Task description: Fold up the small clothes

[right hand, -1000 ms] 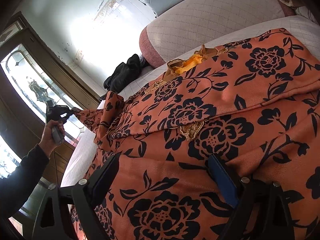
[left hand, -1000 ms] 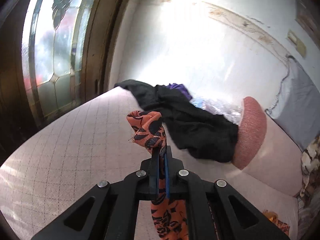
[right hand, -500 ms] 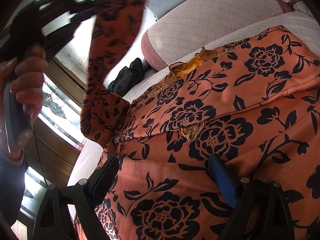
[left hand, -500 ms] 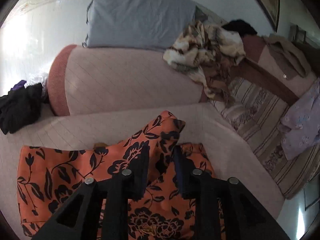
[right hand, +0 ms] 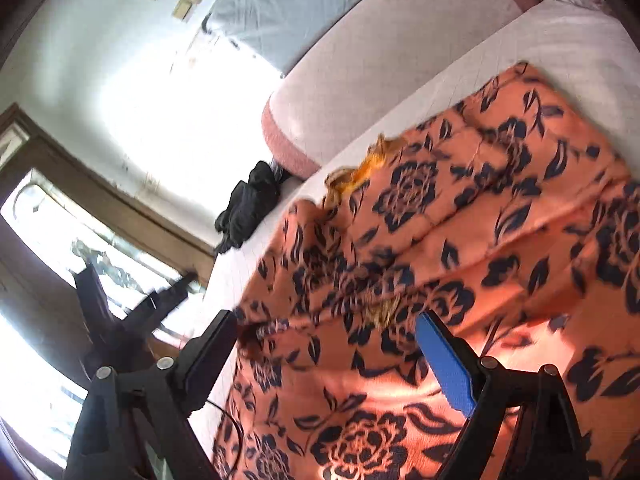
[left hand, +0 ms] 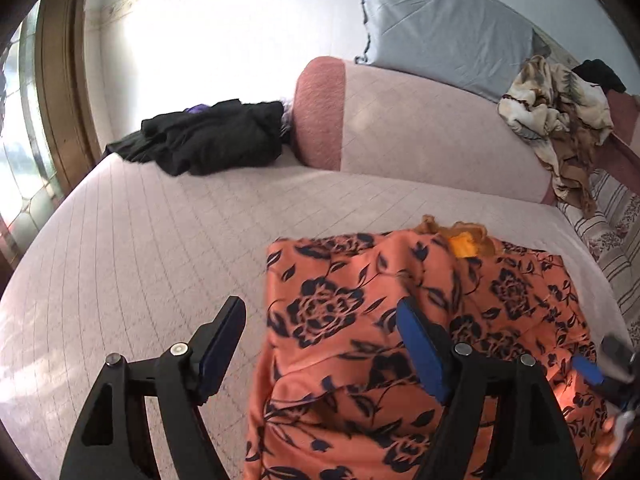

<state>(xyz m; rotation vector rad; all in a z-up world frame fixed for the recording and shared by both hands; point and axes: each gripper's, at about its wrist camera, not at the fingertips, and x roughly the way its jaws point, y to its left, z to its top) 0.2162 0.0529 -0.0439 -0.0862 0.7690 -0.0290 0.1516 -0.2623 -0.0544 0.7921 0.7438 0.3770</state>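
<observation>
Left gripper (left hand: 320,344): previously clamped on a corner of the orange flowered garment (left hand: 420,340) and held out toward the window; now brought across above the garment, jaws opening, nothing pinched between them. Sleeve formerly stretched out sideways, then lifted: now laid over the body of the garment, giving a straight left edge. Right gripper (right hand: 332,352): rolled and raised slightly, view tilted.

We see the flowered garment (left hand: 400,320) lying on the bed (left hand: 140,240) — the bolster (left hand: 400,128) lies behind it, a pillow (left hand: 440,28) behind that, and dark clothes (left hand: 208,136) left of the bolster.
</observation>
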